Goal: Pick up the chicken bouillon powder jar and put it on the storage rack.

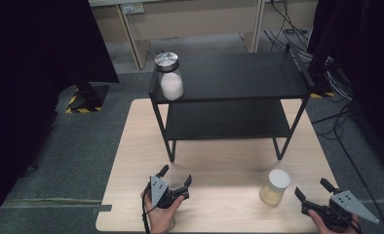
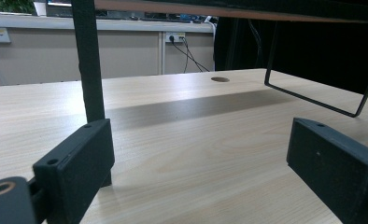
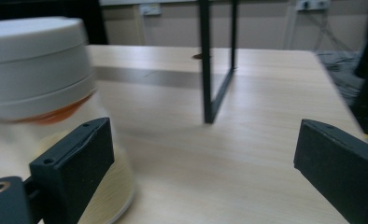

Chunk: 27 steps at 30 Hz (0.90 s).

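Grey carpet and pale cabinet fronts frame a light wooden table point(image 1: 131, 146) with a black two-tier shelf point(image 1: 239, 78) standing on its far half. On the shelf's top tier, at the left corner, sits a jar with a metal lid point(image 1: 168, 75) holding something white.

What I am after is the white-lidded jar point(image 1: 276, 186) on the table's near right, just ahead of and to the left of my right hand-held gripper point(image 1: 313, 191). That gripper's jaws stand wide apart with nothing between them; in the right gripper view the jar point(image 3: 42, 93) looms beside the left jaw, not yet between the pads. My left hand-held gripper point(image 1: 175, 179) rests low over the table near the shelf's front left leg point(image 2: 89, 65), jaws also spread and empty.

I judge the jar to be clear, rigid plastic or glass, partly filled with a yellowish powder or grain, so moderately light but bottom-weighted. Its smooth wall could slip, and it seems to widen toward the base. I would grip the body just under the lid, where the rim gives a ledge to stop it sliding down, and squeeze gently.

I see no label or readable writing on either jar; an orange band shows under the lid, too blurred to read.
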### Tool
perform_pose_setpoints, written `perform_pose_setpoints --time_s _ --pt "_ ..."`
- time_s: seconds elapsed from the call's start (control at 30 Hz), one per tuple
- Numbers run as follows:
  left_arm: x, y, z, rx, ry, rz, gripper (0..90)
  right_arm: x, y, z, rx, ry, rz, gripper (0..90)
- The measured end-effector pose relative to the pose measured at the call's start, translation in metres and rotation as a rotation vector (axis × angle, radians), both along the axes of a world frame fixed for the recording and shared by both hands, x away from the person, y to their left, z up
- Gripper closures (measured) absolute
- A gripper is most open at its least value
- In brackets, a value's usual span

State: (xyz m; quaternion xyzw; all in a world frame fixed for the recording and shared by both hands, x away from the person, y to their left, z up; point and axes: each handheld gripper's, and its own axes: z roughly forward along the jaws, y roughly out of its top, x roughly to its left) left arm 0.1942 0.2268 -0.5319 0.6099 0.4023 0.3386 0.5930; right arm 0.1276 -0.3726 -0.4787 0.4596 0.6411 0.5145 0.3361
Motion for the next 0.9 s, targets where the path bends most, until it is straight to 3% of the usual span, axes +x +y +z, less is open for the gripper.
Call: perform_pose_setpoints --time_s 0.17,0.47,0.6,0.9 --pt "0.0 0.0 0.0 0.0 -0.003 0.0 7.0 0.002 -0.004 0.003 -0.022 0.028 0.064 5.4" --pt "0.0 0.0 0.0 -0.001 -0.001 0.0 7.0 0.013 -0.024 0.012 -0.004 0.059 0.22 6.6" --pt "0.0 0.0 0.0 -0.003 0.0 0.003 7.0 0.012 -0.023 0.016 -0.013 0.063 0.226 6.6" --pt "0.0 0.0 0.0 -0.003 0.0 0.003 7.1 0.018 -0.019 0.02 -0.003 0.047 0.311 6.6"
